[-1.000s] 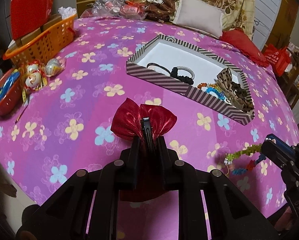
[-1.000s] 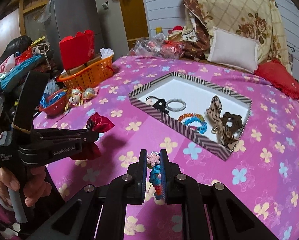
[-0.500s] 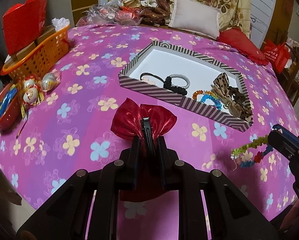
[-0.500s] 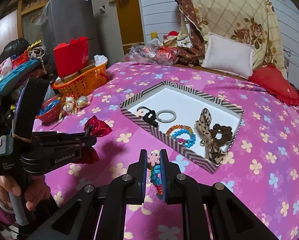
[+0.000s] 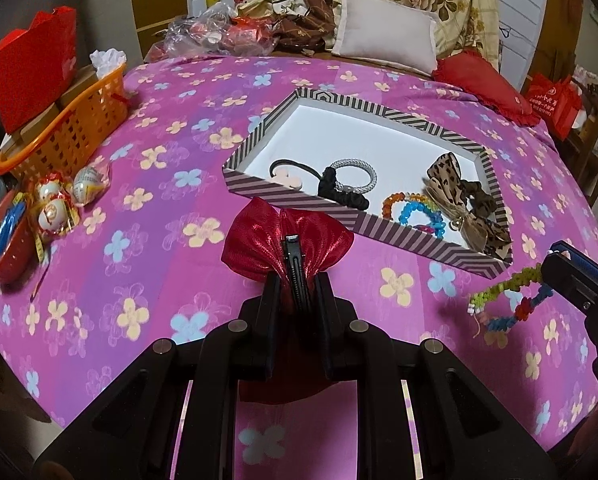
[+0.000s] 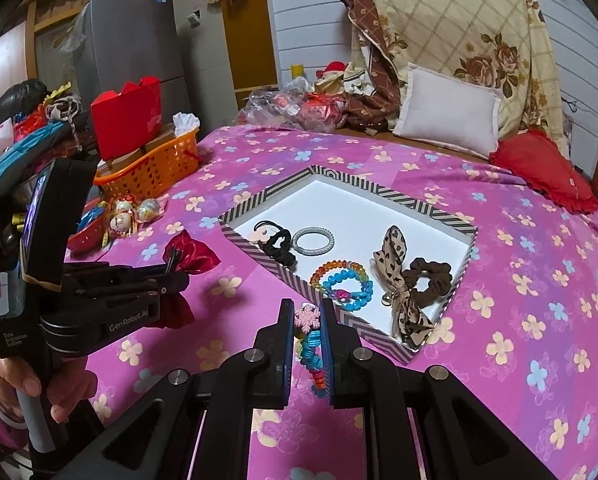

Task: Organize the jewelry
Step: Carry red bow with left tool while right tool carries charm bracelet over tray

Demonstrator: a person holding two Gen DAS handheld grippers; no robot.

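Observation:
My left gripper (image 5: pixel 295 256) is shut on a shiny red fabric pouch (image 5: pixel 255 246) and holds it above the purple flowered cloth, in front of the striped tray (image 5: pixel 291 196); both show in the right wrist view, gripper (image 6: pixel 173 258) and pouch (image 6: pixel 197 254). My right gripper (image 6: pixel 307 320) is shut on a colourful beaded bracelet (image 6: pixel 311 346) with a pink snowflake charm, just in front of the tray's near wall (image 6: pixel 363 326). The bracelet (image 5: pixel 507 300) hangs from it in the left wrist view. The tray holds hair ties, a silver ring (image 6: pixel 313 241), bead bracelets (image 6: pixel 341 280) and a leopard bow (image 6: pixel 397 280).
An orange basket (image 5: pixel 71 132) with a red box (image 5: pixel 35 68) stands at the left edge, with wrapped eggs (image 5: pixel 53 210) and a red bowl (image 5: pixel 3 240) in front of it. Pillows (image 6: pixel 447 116) and bedding lie at the back. A red cushion (image 6: pixel 539 168) lies back right.
Both grippers have risen and drawn back a little with their loads; the tray now appears farther ahead and more of the room shows. Grips are unchanged.

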